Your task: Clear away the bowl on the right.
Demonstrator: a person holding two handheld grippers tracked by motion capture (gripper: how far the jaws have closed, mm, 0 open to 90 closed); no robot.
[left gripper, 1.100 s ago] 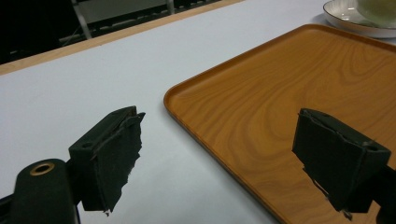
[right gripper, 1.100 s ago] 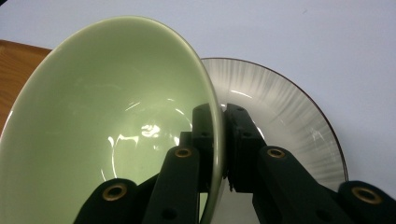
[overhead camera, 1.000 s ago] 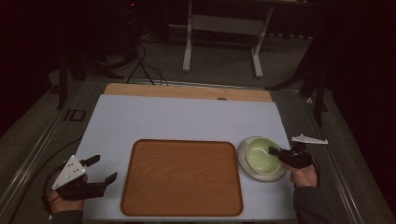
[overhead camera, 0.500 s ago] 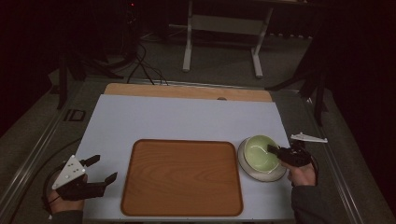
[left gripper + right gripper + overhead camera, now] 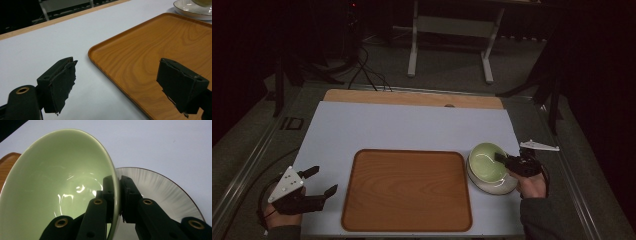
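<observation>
A pale green bowl is tilted above a white plate at the right of the table. My right gripper is shut on the bowl's rim, one jaw inside and one outside. A wooden tray lies in the middle of the table. My left gripper stands open at the tray's left edge, low over the white tabletop, with nothing between its jaws.
The white tabletop has free room behind the tray. A wooden strip runs along its far edge. Beyond the table stand a white frame and cables on the dark floor.
The green bowl, held by my right gripper, has tipped up and lifted a little off the white plate. My left gripper has stayed where it was.
</observation>
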